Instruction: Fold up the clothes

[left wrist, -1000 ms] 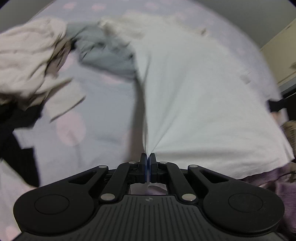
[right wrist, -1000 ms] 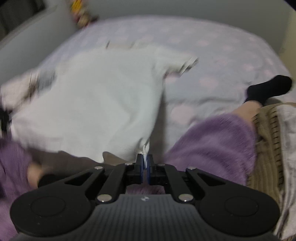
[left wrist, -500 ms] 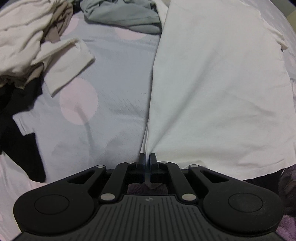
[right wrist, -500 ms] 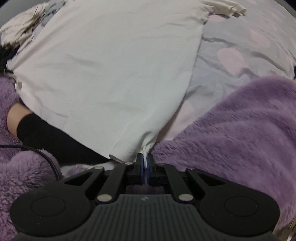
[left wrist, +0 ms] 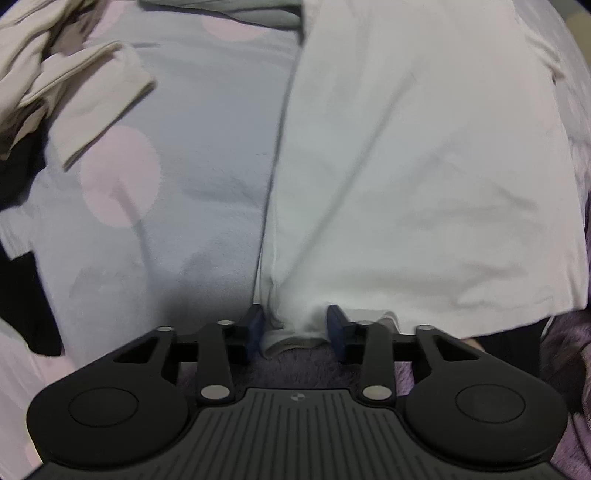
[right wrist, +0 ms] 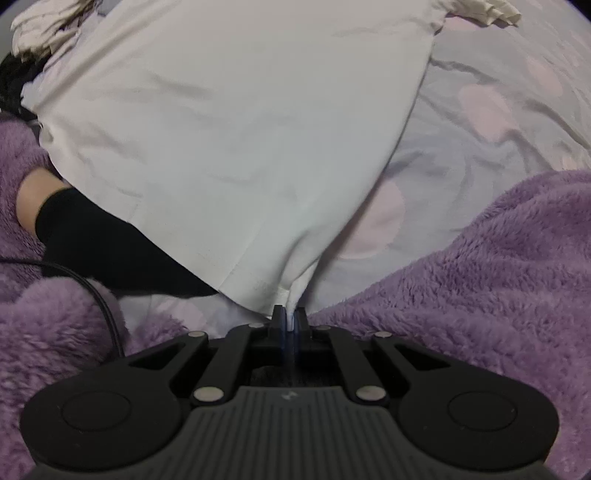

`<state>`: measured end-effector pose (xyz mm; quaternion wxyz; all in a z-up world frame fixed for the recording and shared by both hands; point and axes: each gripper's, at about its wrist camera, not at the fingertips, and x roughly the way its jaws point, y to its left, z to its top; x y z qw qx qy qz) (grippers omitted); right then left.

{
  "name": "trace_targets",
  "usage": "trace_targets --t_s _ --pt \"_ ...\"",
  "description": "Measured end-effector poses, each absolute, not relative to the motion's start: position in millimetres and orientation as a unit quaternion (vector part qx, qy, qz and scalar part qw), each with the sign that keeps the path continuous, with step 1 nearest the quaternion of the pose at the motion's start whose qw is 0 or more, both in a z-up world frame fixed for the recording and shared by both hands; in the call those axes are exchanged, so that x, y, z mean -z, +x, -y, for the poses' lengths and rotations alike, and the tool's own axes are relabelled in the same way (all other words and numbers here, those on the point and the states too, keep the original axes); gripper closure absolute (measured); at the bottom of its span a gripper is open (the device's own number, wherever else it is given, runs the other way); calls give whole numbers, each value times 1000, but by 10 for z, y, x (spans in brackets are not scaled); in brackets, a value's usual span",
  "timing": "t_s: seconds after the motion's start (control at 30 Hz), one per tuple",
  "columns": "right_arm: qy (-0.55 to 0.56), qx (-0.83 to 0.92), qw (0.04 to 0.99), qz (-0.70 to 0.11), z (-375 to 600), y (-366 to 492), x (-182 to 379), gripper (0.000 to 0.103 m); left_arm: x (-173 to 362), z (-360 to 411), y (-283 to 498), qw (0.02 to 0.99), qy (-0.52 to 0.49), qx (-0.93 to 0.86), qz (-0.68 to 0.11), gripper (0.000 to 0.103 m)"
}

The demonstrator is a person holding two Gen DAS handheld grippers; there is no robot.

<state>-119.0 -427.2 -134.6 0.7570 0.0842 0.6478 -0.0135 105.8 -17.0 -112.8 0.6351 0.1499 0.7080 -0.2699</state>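
One bed (left wrist: 207, 155), pale blue-grey sheet with pink dots, fills both views. One white garment (left wrist: 424, 155) lies spread flat on it, the largest loose thing; its long axis runs away from the cameras, near hem toward the grippers, far end toward the top of the frames. In the right wrist view the garment (right wrist: 240, 122) narrows toward its near corner, and a bunched sleeve or edge shows at its far right.

Two purple fleece legs: one (right wrist: 480, 277) at right, one (right wrist: 44, 332) at lower left. One black sock (right wrist: 96, 240) pokes out under the near hem. One thin black cable (right wrist: 107, 314) crosses the left fleece.

Other clothes, left wrist view: one cream heap (left wrist: 62, 74) at upper left, one grey piece (left wrist: 236, 11) at the top edge, one black piece (left wrist: 22, 280) at far left. Heap's make-up unclear.

Two grippers. Left gripper (left wrist: 295, 326): jaws opening, pads apart, the garment's near left corner lying loose between them, a rolled bit of hem sagging free. Right gripper (right wrist: 291, 321): jaws clenched on the garment's near right corner, cloth pulled into a peak at the pads. Both point steeply down at the bed.
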Motion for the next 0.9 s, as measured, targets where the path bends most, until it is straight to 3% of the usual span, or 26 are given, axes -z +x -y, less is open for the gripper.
trace_targets --t_s 0.1,0.4,0.43,0.47,0.7,0.73,0.83,0.9 --pt "94 23 766 -636 4323 -1249 1247 92 1117 196 1017 635 165 279 -701 89" --pt "130 57 765 -628 4436 -1202 1339 89 992 200 977 655 173 274 -682 94" --pt "130 60 763 -630 4438 -1182 1381 85 970 230 957 658 175 273 -679 94" --pt "131 63 761 -632 4438 -1164 1419 74 948 239 940 660 175 275 -677 95" --pt "174 37 751 -637 4436 -1077 1661 62 527 81 892 679 87 314 -657 96" --pt "180 32 748 -638 4432 -1067 1700 64 478 62 897 683 77 316 -654 96" --pt "170 18 742 -648 4371 -1059 1752 100 338 26 937 691 55 319 -646 96" --pt "157 16 750 -642 4379 -1095 1620 101 308 -11 947 692 49 316 -647 96"
